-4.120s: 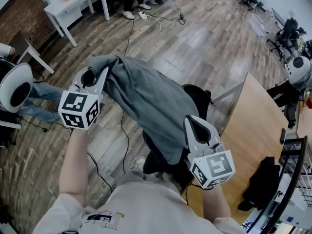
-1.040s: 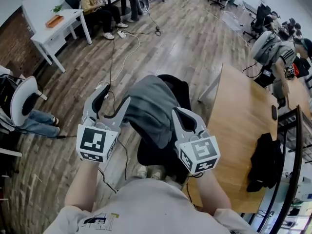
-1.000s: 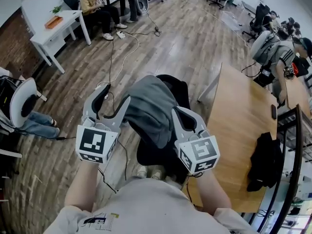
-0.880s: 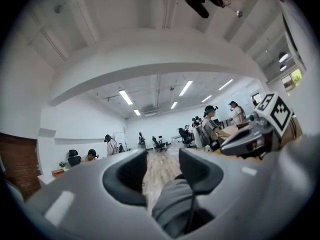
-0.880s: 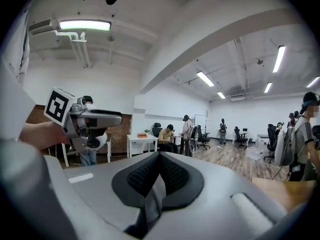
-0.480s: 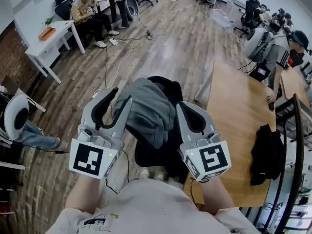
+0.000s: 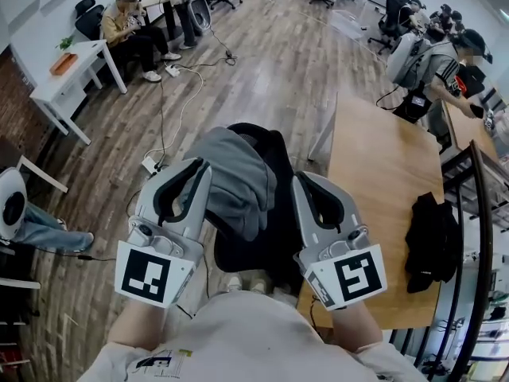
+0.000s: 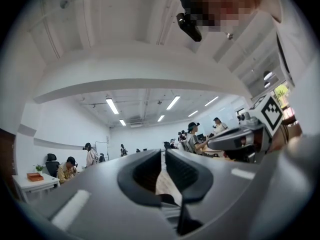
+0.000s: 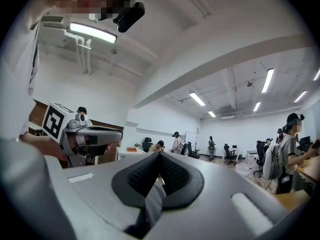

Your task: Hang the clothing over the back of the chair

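Observation:
The grey clothing (image 7: 231, 173) lies draped over the back of the black chair (image 7: 274, 221) in the middle of the head view. My left gripper (image 7: 197, 168) is raised just left of the cloth and apart from it. Its jaws have just been closing and now stand together with nothing between them (image 8: 163, 156). My right gripper (image 7: 301, 180) hovers at the chair's right side, shut and empty, its pads meeting at the tip (image 9: 159, 156). Both gripper views look level across the room, and neither shows the clothing.
A wooden table (image 7: 382, 173) stands right of the chair with a black garment (image 7: 433, 241) on it. A black rail (image 7: 477, 253) runs past its far side. Cables (image 7: 171, 110) trail over the floor. A white table (image 7: 60, 78), seated people (image 7: 127, 22) and a standing person (image 7: 429, 62) are farther off.
Both grippers have risen and drawn back from the clothing, which stays on the chair back. The left jaws, wide apart a second ago, have come together.

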A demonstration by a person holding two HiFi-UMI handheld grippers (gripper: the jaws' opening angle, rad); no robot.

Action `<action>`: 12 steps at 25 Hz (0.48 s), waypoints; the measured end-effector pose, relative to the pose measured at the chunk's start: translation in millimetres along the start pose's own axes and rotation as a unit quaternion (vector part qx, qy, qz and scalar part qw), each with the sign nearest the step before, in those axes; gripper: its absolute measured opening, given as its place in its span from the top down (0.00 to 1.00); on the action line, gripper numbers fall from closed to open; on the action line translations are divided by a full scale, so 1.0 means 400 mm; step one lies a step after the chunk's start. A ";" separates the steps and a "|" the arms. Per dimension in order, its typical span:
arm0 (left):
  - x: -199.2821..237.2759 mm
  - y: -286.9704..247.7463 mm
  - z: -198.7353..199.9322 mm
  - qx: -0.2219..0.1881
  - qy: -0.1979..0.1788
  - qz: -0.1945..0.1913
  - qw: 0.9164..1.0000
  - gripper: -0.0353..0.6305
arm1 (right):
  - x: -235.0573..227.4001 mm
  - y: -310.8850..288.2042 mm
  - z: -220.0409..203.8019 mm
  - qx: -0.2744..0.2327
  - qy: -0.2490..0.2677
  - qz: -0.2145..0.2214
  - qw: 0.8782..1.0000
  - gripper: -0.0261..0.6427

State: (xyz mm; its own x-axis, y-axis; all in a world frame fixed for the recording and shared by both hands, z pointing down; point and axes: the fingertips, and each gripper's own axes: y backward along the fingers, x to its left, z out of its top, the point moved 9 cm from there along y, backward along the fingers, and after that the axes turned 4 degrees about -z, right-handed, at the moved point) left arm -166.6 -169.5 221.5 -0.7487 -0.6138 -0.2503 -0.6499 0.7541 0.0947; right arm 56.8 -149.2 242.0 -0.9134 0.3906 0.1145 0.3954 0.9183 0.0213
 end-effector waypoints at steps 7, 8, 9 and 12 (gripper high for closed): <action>-0.076 -0.006 -0.058 0.043 0.026 -0.031 0.998 0.94 | -0.021 0.037 -0.079 0.036 -0.009 -0.008 0.999 0.96; -0.079 -0.005 -0.069 0.047 0.032 -0.033 0.998 0.94 | -0.018 0.039 -0.086 0.041 -0.012 -0.008 0.999 0.96; -0.083 -0.003 -0.080 0.052 0.038 -0.037 0.997 0.94 | -0.014 0.041 -0.092 0.046 -0.015 -0.007 0.999 0.96; -0.089 0.002 -0.104 0.064 0.053 -0.045 0.995 0.94 | -0.002 0.042 -0.106 0.061 -0.013 0.001 0.998 0.96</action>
State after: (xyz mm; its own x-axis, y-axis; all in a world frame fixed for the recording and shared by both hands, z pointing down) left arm -145.7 -156.7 270.6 -0.7026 -0.6960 -0.1477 -0.6976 0.7148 -0.0496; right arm 68.2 -136.8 284.2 -0.9154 0.3926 0.0889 0.3840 0.9179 -0.0999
